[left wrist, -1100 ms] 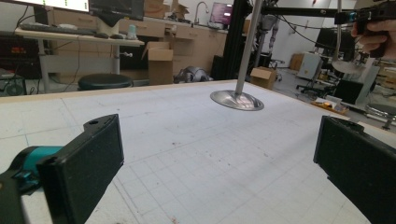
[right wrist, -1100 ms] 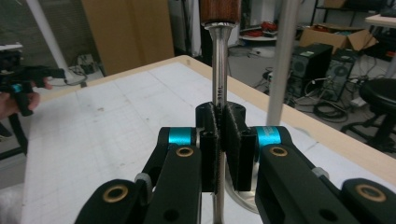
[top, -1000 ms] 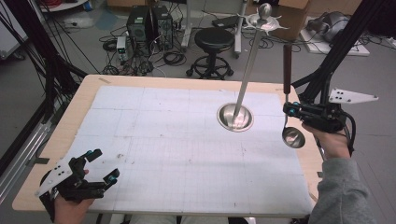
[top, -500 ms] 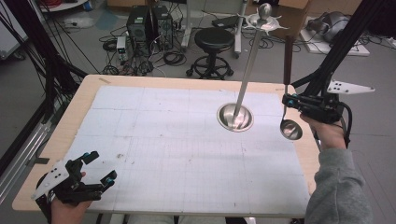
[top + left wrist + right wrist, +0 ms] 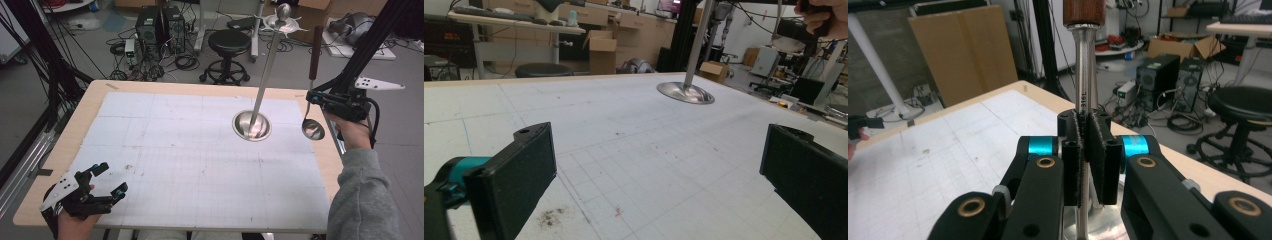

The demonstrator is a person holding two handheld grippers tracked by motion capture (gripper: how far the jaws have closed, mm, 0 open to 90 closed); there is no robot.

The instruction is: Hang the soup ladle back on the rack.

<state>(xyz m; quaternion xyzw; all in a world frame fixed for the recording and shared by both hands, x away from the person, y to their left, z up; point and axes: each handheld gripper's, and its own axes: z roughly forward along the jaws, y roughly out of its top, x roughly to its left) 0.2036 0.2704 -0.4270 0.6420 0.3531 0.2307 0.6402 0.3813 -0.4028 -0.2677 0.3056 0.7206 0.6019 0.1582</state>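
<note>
**Ladle held upright beside the hanging stand**

The right claw (image 5: 315, 97) is pinching a steel ladle (image 5: 312, 112) by the metal shaft just below its dark wooden grip, the pads pressed hard on either side of the stem. The ladle stands upright, its bowl low and just to the right of the stand's round base (image 5: 252, 125), near the right edge of the bench (image 5: 60, 150) and seemingly clear of the surface, though I can't be sure of that from here. The wooden grip points up, off to the right of the stand's tilted pole (image 5: 265, 70).

The left claw (image 5: 107, 180) rests far from the stand, at the near left corner of the bench, its jaws spread wide with nothing between them. From its own camera, the stand's base (image 5: 685, 93) sits well ahead across the gridded mat.

I'd judge this to be the carrying step: the ladle is gripped and being brought toward the stand, probably to be hung from the hooked crown (image 5: 281, 20) at the top of the pole. The next move would call for lifting the ladle much higher and swinging it left toward that crown, keeping the grip firm so the heavy bowl doesn't make the shaft twist. Whether the handle has a hole or hook for hanging, I cannot tell.
</note>
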